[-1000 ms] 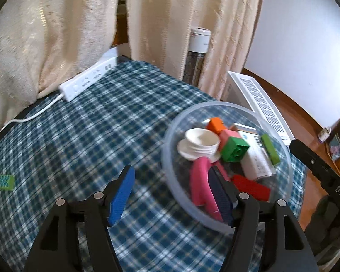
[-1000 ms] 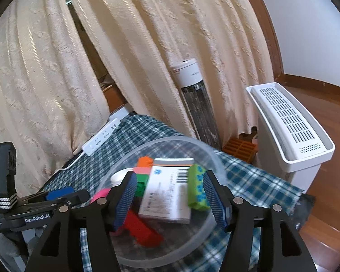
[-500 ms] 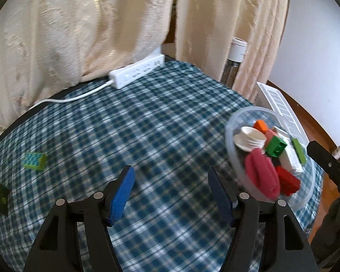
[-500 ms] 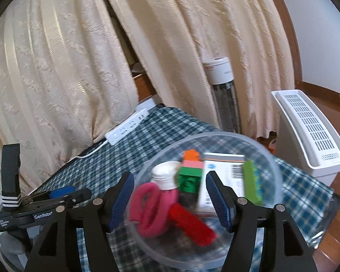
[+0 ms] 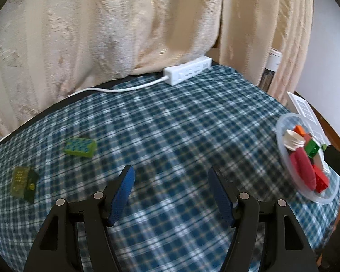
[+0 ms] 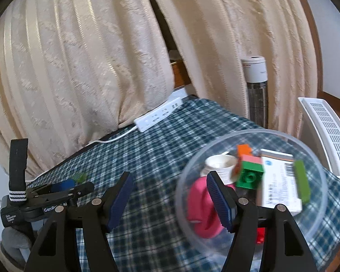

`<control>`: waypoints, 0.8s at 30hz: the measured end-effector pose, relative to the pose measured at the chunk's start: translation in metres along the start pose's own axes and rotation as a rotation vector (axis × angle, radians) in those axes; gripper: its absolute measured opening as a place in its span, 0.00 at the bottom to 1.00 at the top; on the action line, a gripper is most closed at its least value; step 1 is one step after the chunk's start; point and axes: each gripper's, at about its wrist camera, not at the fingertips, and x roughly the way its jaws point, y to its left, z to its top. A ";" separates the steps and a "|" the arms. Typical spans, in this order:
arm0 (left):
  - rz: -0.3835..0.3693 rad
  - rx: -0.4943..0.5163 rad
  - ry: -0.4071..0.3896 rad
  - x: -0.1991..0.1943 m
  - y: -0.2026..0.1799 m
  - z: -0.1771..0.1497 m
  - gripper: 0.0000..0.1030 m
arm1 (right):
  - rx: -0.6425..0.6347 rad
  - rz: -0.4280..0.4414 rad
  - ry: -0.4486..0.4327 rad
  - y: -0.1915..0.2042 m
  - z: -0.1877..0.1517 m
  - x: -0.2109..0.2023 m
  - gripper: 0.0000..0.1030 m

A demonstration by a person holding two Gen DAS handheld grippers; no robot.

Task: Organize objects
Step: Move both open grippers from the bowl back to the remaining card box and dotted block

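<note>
Left wrist view: the left gripper (image 5: 171, 188) hangs over the checked cloth (image 5: 170, 124) on the bench, its jaws spread wide with nothing between them. To its left lie a light green brick (image 5: 80, 147) and, nearer the edge, a darker green brick (image 5: 23, 183), apart from each other. At the far right the clear bowl (image 5: 283, 158) sits by the cloth's edge, holding a white cup (image 5: 293, 139), a pink piece (image 5: 304, 170) and red, green and orange bricks; a black bar covers part of it. A white power strip (image 5: 188, 70) lies at the back against the curtain (image 5: 124, 34).

Right wrist view: the right gripper (image 6: 170, 190) also has its jaws apart and empty. The bowl (image 6: 317, 222) is just beyond its right jaw, blurred; a white box (image 6: 278, 185) and a green brick (image 6: 249, 176) show inside. A white heater (image 6: 328, 136) stands past the bench.
</note>
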 end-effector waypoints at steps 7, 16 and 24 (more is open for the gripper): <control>0.026 -0.026 -0.005 -0.005 0.024 -0.005 0.67 | -0.043 0.031 0.036 0.025 -0.006 0.014 0.69; 0.065 -0.058 -0.013 -0.011 0.052 -0.011 0.67 | -0.099 0.067 0.085 0.056 -0.014 0.035 0.70; 0.093 -0.090 -0.019 -0.017 0.075 -0.017 0.67 | -0.142 0.092 0.118 0.079 -0.019 0.049 0.70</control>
